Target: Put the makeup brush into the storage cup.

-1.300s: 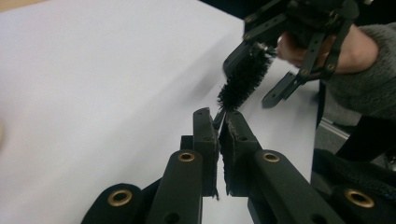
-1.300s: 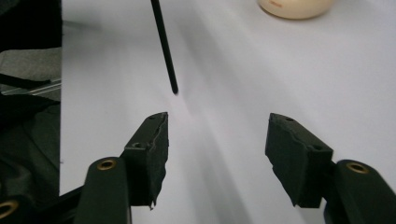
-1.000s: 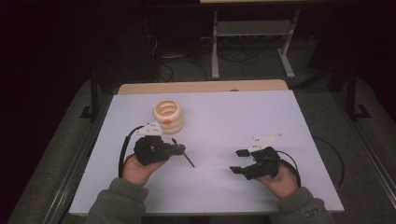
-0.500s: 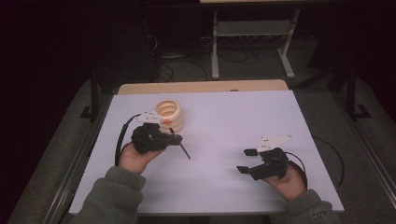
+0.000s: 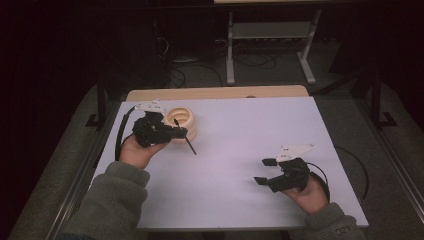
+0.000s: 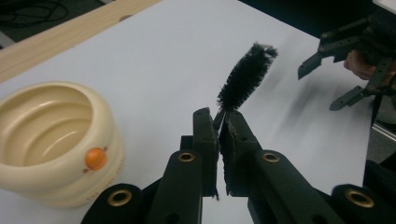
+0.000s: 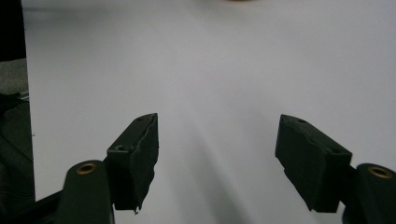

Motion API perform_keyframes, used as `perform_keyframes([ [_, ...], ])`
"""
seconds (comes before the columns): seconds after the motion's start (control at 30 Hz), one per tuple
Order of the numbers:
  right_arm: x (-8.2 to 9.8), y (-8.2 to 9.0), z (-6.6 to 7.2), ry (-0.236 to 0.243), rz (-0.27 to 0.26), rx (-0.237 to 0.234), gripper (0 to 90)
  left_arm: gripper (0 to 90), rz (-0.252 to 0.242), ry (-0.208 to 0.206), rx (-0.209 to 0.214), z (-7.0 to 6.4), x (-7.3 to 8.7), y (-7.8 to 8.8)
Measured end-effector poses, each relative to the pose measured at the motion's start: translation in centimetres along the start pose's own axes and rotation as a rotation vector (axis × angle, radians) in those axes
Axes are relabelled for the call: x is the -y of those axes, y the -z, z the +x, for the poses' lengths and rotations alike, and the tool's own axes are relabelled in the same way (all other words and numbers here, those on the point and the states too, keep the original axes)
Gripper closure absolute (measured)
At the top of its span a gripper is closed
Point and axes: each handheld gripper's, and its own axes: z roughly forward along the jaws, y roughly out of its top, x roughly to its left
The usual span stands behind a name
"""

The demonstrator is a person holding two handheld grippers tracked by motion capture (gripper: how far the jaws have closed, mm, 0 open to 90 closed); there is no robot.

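Observation:
My left gripper [image 5: 181, 133] is shut on the stem of a black bottle brush [image 5: 191, 146] and held above the white table [image 5: 250, 125], right beside a cream ribbed pot [image 5: 182, 120]. Along its jaws, the left gripper [image 6: 218, 122] pinches the brush [image 6: 246, 77], whose bristles point away; the pot [image 6: 51, 140], with an orange knob on its side, is at the left. Near the front right my right gripper [image 5: 261, 171] is open; its jaws have just been opening with nothing between them. The right gripper [image 7: 217, 140] looks at bare table [image 7: 210, 60].
A wooden strip [image 5: 215, 93] borders the table's far edge. Beyond it, on the dark floor, stand a metal rack [image 5: 270, 30] and cables. The right gripper [image 6: 345, 70] also shows far off in the left gripper view.
My left hand has risen and carried the brush away from me, up to the pot. The right hand has barely shifted.

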Motion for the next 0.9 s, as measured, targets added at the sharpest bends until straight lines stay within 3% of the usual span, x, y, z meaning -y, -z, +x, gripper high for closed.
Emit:
perform_keyframes([
  [0.23, 0.0, 0.0, -0.1, 0.0, -0.001, 0.001, 28.8, 85.0, -0.015, 0.014, -0.015, 1.0, -1.3, 0.9],
  [0.53, 0.0, 0.1, -0.2, -0.012, -0.006, 0.008, 27.8, 85.0, -0.021, 0.02, -0.067, 2.0, -3.1, 1.6],
  [0.9, -0.1, 0.2, -0.4, -0.022, -0.02, 0.013, 25.8, 85.0, -0.038, 0.073, -0.112, 3.7, -4.6, 1.9],
])
